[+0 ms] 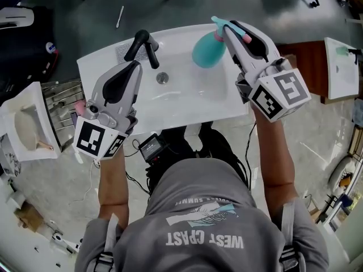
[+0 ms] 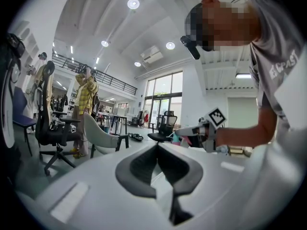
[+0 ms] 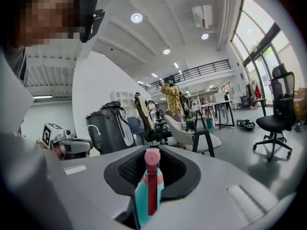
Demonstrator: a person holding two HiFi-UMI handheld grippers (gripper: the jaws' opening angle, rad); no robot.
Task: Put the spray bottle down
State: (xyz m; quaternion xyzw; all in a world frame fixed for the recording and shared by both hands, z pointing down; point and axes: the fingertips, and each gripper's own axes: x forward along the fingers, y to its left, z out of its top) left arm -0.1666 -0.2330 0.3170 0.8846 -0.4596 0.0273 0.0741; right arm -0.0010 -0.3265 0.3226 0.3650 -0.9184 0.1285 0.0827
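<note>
My right claw (image 1: pixel 226 27) grips the spray bottle (image 1: pixel 207 51) above the sink (image 1: pixel 187 103) at one o'clock, not yet set down; my left claw (image 1: pixel 135 66) is closed and empty.

The spray bottle (image 1: pixel 209 51) is teal with a pink nozzle. The sink (image 1: pixel 187 103) is white. The left gripper (image 1: pixel 135 66) and right gripper (image 1: pixel 231 30) are pale grey, their cubes patterned with black-and-white squares.

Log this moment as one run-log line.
step: spray bottle not yet set down | right gripper: shut on spray bottle, over sink | left gripper: shut, empty, by faucet
</note>
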